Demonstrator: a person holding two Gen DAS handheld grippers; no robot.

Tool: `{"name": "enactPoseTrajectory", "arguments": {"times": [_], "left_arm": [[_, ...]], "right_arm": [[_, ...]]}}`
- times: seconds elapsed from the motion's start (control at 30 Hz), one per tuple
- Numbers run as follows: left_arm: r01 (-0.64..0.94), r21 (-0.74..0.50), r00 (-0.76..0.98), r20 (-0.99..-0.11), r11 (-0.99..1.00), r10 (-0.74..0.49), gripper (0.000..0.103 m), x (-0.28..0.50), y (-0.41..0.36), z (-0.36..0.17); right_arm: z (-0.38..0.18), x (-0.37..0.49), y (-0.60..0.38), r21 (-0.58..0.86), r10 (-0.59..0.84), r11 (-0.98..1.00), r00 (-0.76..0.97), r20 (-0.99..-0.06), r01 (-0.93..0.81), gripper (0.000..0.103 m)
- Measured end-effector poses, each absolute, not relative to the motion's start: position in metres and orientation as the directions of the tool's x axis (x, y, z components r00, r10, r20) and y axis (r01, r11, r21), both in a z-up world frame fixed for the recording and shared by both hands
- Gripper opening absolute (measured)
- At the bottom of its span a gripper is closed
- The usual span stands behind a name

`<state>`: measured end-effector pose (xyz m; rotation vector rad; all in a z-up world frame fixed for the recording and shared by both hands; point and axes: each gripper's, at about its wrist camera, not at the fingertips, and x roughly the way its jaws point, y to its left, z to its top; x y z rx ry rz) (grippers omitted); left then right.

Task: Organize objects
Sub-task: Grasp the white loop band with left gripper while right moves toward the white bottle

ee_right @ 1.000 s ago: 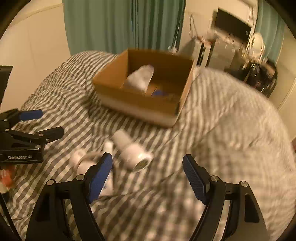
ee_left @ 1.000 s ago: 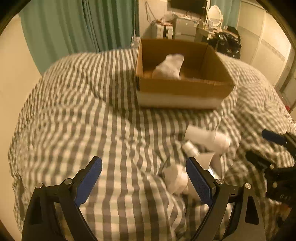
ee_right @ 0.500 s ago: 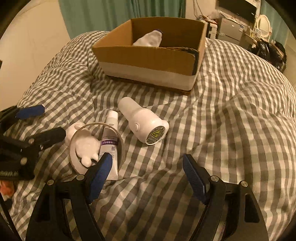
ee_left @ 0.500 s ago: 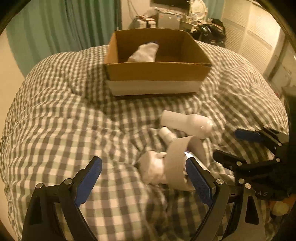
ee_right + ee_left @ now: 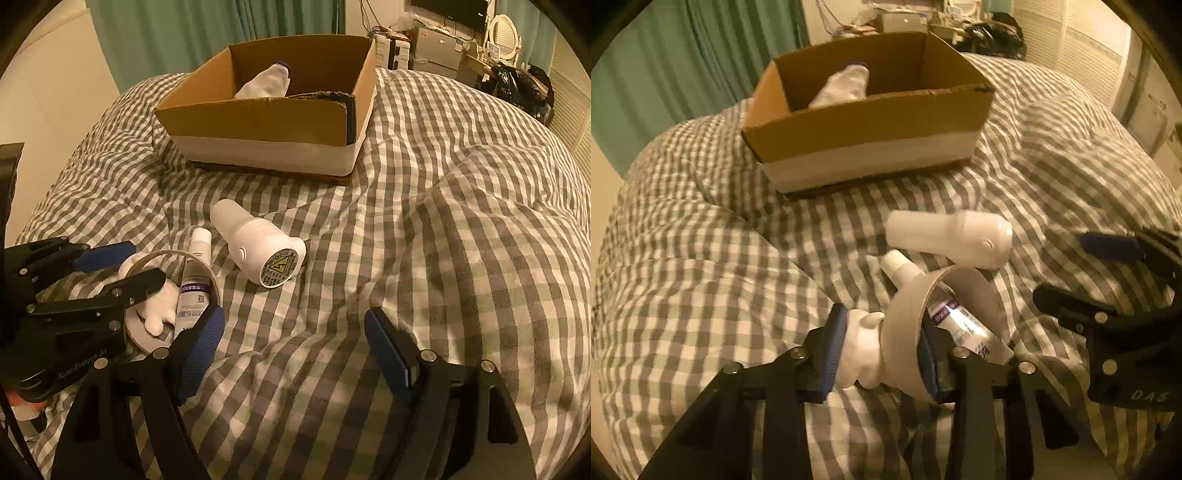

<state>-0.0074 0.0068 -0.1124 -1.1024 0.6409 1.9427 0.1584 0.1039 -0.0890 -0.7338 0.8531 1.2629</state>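
While your left tool pinches the white toy and tape ring, right tool spread, the box holds a half-hidden white bundle.

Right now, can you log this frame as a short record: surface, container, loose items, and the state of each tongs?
surface: checked duvet
container: cardboard box, open, white bundle inside
loose items: white bottle on its side; tube
left tongs: closed around tape ring and white figure
right tongs: open, holding nothing
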Motion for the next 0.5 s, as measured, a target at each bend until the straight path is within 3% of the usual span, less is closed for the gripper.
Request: {"name": "enactPoseTrajectory", "arguments": {"times": [0.03, 0.1, 0.5], "left_arm": [[-0.828, 0.042, -0.309, -0.866, -0.558, 0.394, 0.028, -0.008, 0.005, -0.11], [-0.824, 0.036, -0.316, -0.857, -0.566, 0.406, 0.013, -0.01, 0.002, -0.104], [-0.779, 0.04, -0.391, -0.812, -0.625, 0.434, 0.009, -0.036, -0.023, -0.062]], "right_arm": [[-0.09, 0.159, 0.104, -0.007, 0.495, 0.165, 0.089, -0.865, -0.986, 0.078], [-0.091, 0.16, 0.104, 0.0, 0.492, 0.169, 0.084, -0.866, -0.986, 0.078], [-0.086, 0.158, 0.103, 0.003, 0.51, 0.157, 0.079, -0.857, -0.988, 0.078]]}}
